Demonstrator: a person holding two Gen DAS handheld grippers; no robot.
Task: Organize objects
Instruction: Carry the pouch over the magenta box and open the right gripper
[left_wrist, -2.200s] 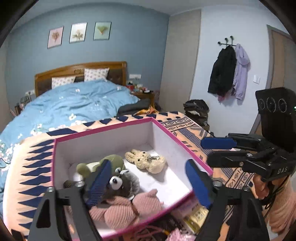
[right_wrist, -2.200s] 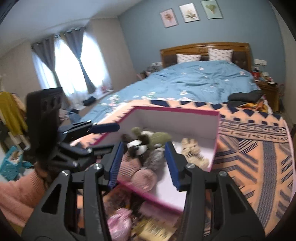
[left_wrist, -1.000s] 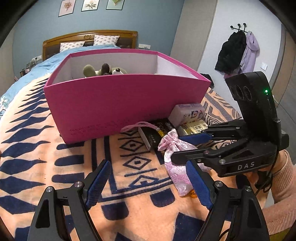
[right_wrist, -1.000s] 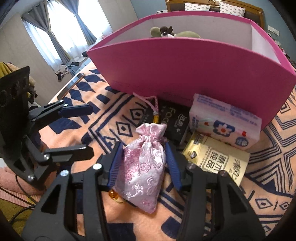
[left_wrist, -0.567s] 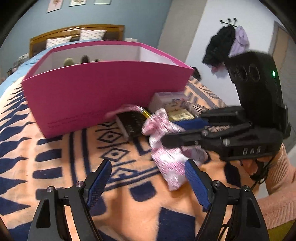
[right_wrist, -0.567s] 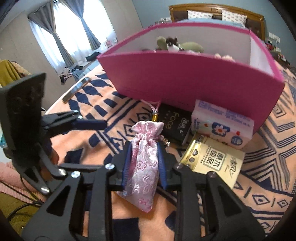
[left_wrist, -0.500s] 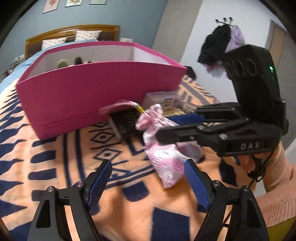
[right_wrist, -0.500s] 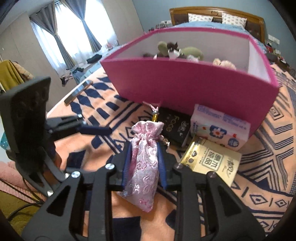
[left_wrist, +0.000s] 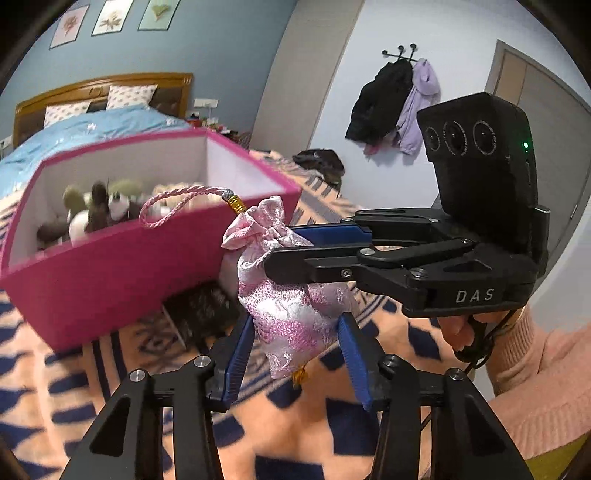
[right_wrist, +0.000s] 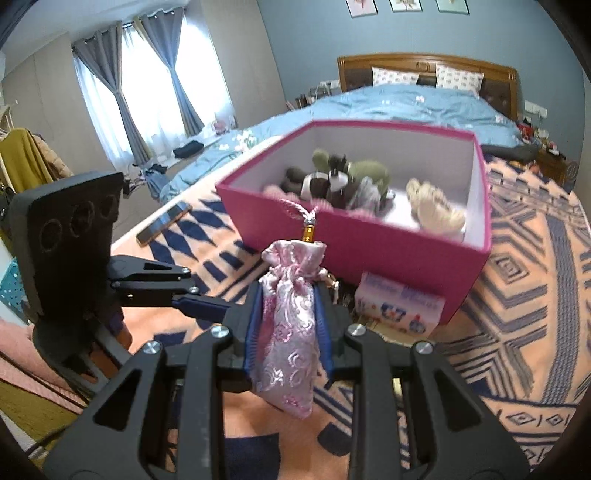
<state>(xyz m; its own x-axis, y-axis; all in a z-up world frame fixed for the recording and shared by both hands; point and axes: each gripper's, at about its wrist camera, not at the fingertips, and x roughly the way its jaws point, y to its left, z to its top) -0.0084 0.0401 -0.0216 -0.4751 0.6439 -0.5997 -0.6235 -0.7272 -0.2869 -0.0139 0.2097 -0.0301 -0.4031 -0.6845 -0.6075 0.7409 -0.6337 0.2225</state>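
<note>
Pink brocade pouch (right_wrist: 290, 343) pinched in right gripper (right_wrist: 288, 332) jaws, left gripper (left_wrist: 295, 350) jaws closing around its base, contact unclear

My two wrist cameras look down along their fingers toward the pink box (left_wrist: 110, 273) from close range, left view from its left, right view (right_wrist: 369, 251) opposite; both share box and bed.

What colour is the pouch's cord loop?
Pink, twisted cord loop with a gold bead; clearest in left wrist view.

Coats (left_wrist: 393, 107) on wall hooks, phone (right_wrist: 164, 223) on blanket edge
</note>
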